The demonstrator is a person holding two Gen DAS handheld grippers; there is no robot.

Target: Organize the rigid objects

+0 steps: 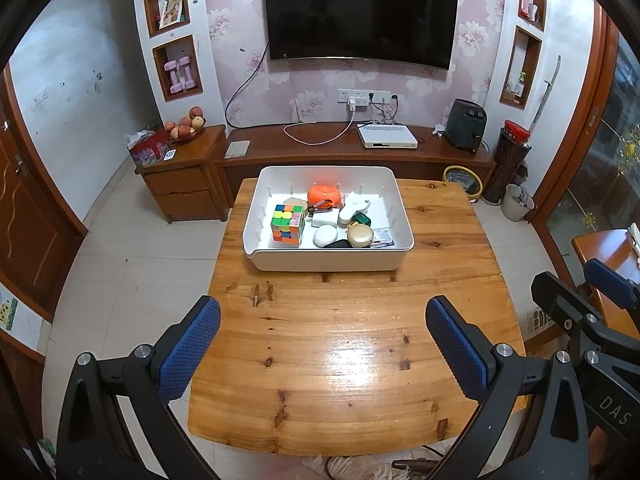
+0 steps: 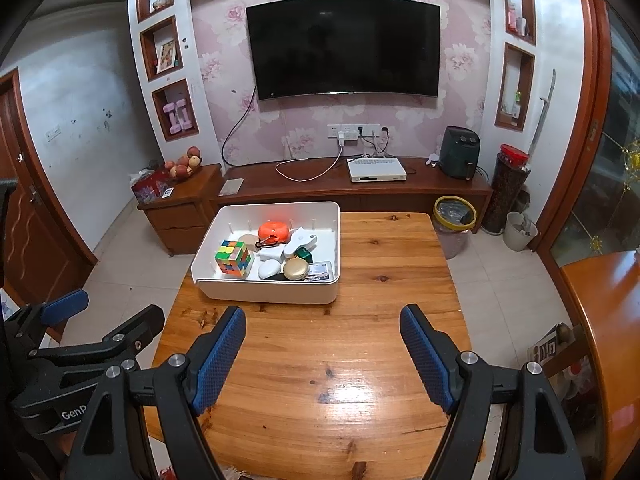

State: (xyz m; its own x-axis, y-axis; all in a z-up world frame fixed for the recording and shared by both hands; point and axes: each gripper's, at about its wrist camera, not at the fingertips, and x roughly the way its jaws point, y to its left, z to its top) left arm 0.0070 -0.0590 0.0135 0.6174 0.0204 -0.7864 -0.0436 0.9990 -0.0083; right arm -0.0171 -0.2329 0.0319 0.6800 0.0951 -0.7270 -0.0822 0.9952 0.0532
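Table (image 1: 360,340): bare pine across its near half, nothing loose on it that you can see. Everything small is already gathered, so by my reading the sort is either finished or about to be redone inside the container.

White bin (image 1: 328,258): sits at the table's far edge, nearer the far left corner in the right wrist view (image 2: 268,292). Its walls carry slotted ribs, likely for dividers, none fitted. That placement keeps the near half free as working room for both your tools.

Inside, biggest first:
- Rubik's cube (image 1: 287,225) upright in the bin's left part, apart from the rest, probably because its square faces stand steady alone.
- Orange round case (image 1: 325,196) at the back, a clip hanging off it.
- White handled gadget (image 1: 354,204) leaning across the right-hand cluster.
- Gold round compact (image 1: 360,235) at the front, touching a white oval pebble-shaped piece (image 1: 326,236).
- Green box (image 1: 362,219) half hidden behind the compact.
- Flat card or packet (image 1: 383,237) against the right wall.
The right cluster is heaped, pieces overlapping; that part looks unsorted.

Left gripper (image 1: 322,350): fingers spread wide, nothing between them, poised over the near table.

Right gripper (image 2: 322,354): fingers moderately wide apart, empty as well, aimed at the bin.

Both hold back from the bin, well apart from its contents.
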